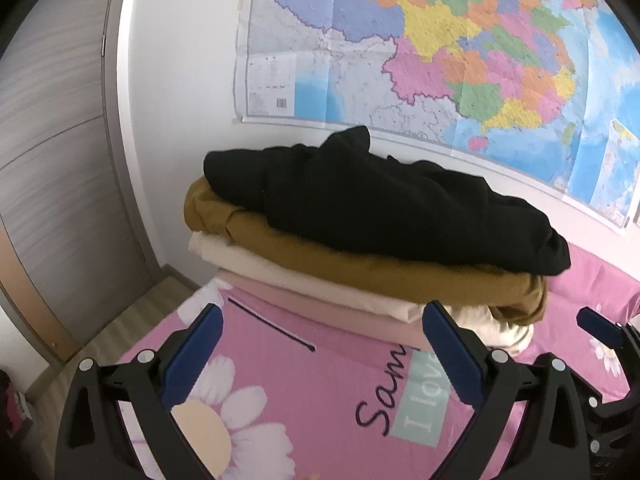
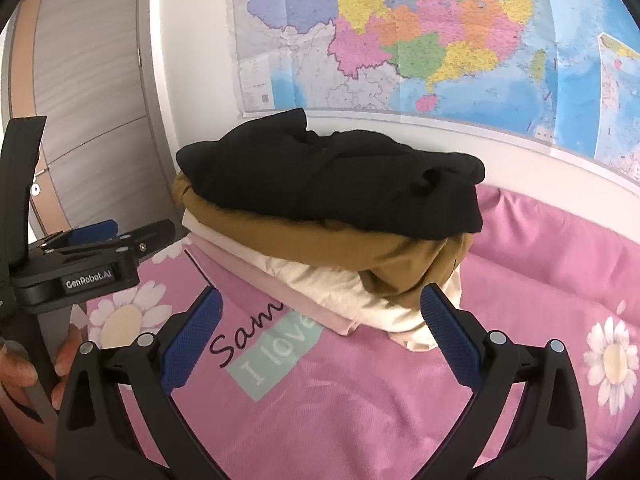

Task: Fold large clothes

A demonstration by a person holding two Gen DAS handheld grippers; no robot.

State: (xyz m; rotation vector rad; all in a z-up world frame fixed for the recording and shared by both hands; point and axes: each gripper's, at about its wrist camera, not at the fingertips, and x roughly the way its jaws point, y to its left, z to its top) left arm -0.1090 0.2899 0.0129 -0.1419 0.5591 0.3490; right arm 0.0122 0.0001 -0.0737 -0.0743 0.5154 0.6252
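A stack of folded clothes sits on the pink bed sheet (image 1: 320, 400) against the wall. On top lies a black garment (image 1: 380, 208) (image 2: 332, 184), loosely folded. Under it come a mustard-brown one (image 1: 360, 264) (image 2: 320, 244), a cream one (image 1: 280, 276) (image 2: 328, 284) and a pale pink one (image 1: 328, 308) (image 2: 280, 292). My left gripper (image 1: 322, 312) is open and empty just in front of the stack's left half. My right gripper (image 2: 320, 294) is open and empty in front of the right half. Neither touches the cloth.
A large coloured map (image 1: 440, 40) hangs on the white wall behind the stack. A grey wooden door (image 1: 60, 160) and a strip of wood floor (image 1: 132, 320) lie left of the bed. A hand (image 2: 24, 368) holds the left gripper (image 2: 132, 232).
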